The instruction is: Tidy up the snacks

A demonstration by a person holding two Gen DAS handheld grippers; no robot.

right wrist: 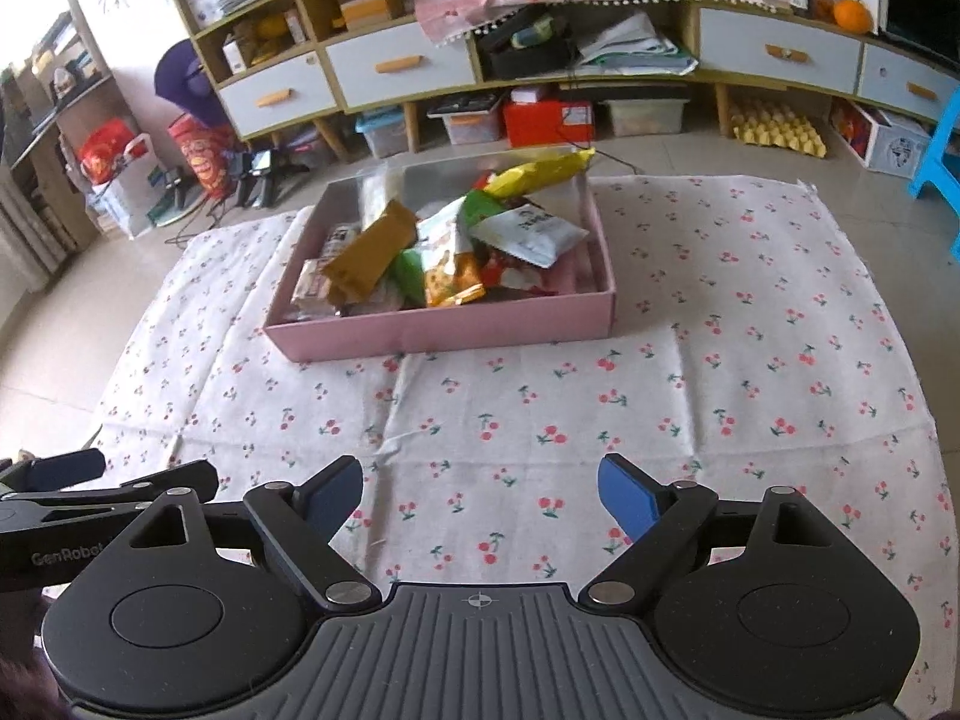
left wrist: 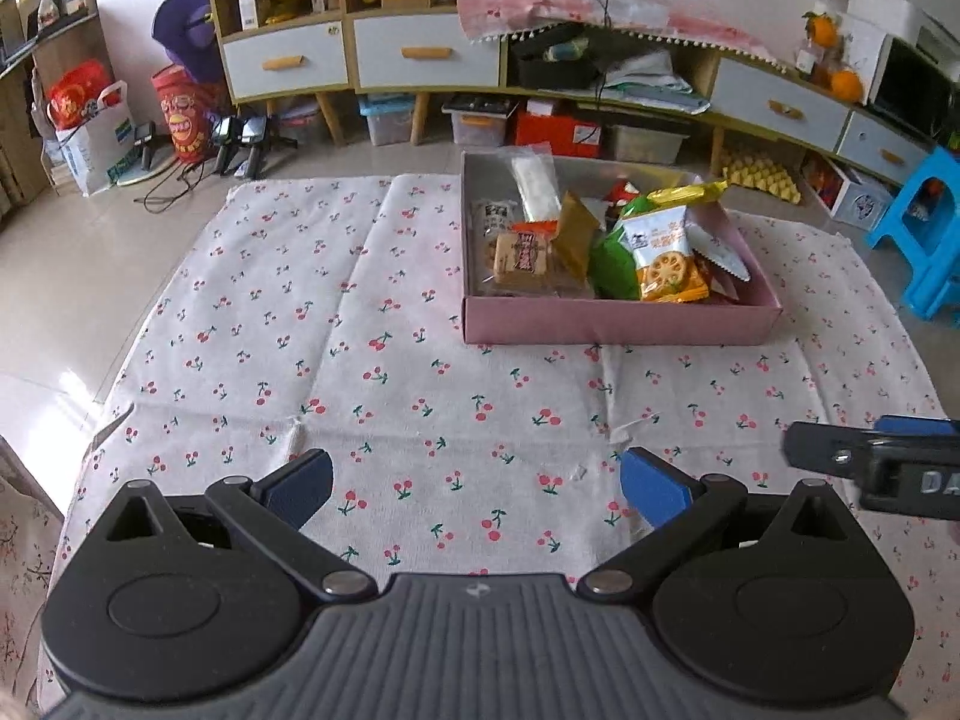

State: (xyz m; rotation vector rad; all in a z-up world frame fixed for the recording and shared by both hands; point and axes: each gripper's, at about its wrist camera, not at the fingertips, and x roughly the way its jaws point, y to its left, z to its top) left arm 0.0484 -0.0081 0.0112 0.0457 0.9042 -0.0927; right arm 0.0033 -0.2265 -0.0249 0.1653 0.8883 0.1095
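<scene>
Both grippers hang over the cherry-print cloth (left wrist: 336,324), nothing between the pads on either. Left gripper (left wrist: 477,486) — jaws spread wide, released, blue pads clear of the fabric below. Right gripper (right wrist: 480,492) also released, jaws apart and empty; it shows at the right edge of the left wrist view, and the left one pokes in at the left edge of the right wrist view, so the two sit side by side, close but apart. Snacks are all in the pink box (left wrist: 618,319), which rests on the cloth ahead of both grippers, well apart from the fingertips. Inside it's a loose heap: clear-wrapped biscuit pack (left wrist: 523,257) toward the left, mustard-brown pouch (right wrist: 372,255) tilted up against the pile, green packet (left wrist: 613,269) in the middle, white-and-orange cracker bag (left wrist: 660,264) leaning on it, yellow wrapper (right wrist: 540,171) sticking up over the far wall. No packets lie on the cloth outside the box. Behind: low cabinet with white drawers (left wrist: 426,54), storage bins under it, blue stool (left wrist: 927,228) at right.
</scene>
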